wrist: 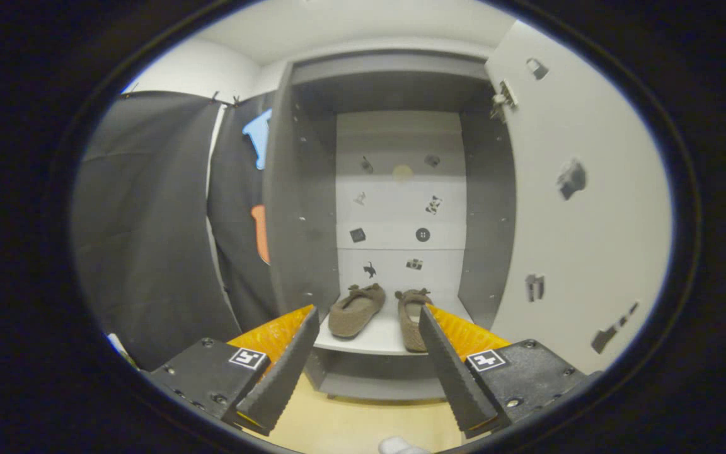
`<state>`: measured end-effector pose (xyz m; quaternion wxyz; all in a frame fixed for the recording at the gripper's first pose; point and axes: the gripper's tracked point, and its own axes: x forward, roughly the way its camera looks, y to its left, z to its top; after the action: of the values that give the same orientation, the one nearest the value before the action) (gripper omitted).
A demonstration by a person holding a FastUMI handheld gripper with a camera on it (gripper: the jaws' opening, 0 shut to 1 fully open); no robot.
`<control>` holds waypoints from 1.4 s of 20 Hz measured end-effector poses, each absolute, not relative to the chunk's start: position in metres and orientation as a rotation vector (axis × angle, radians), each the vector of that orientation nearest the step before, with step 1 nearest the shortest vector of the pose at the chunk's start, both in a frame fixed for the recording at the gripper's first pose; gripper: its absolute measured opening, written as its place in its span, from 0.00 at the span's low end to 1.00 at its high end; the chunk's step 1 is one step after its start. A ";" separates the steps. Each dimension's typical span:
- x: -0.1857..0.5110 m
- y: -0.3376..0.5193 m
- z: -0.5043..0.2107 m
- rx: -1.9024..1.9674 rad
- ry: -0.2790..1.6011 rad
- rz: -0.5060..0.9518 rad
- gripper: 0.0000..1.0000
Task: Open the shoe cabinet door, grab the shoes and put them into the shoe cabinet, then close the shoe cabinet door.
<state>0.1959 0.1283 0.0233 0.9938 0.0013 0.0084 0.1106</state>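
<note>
The shoe cabinet (300, 208) stands straight ahead with its door (580, 208) swung wide to the right. Two brown slippers rest on its white bottom shelf (379, 340): the left slipper (355, 310) angled leftward, the right slipper (411, 318) beside it, partly behind my right finger. My gripper (369, 318) is open, pulled back from the cabinet, with nothing between its fingers. The slippers lie beyond the fingertips, framed between them.
The cabinet's white back panel (401, 202) carries several small stickers, as does the inside of the door. Black booth cloth (149, 227) hangs to the left of the cabinet. Pale wooden floor (350, 429) lies below the fingers, with a small white object (401, 446) at its near edge.
</note>
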 end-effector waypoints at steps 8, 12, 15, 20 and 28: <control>0.049 0.064 0.004 -0.023 0.019 0.213 1.00; 0.003 0.006 -0.011 0.033 0.037 0.153 1.00; -0.015 -0.052 -0.018 0.057 0.035 0.057 1.00; -0.023 -0.143 -0.019 0.093 0.020 -0.038 1.00; 0.039 -0.203 -0.019 0.085 0.054 0.079 1.00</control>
<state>0.0390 -0.2030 -0.0187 0.9980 0.0424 0.0268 0.0395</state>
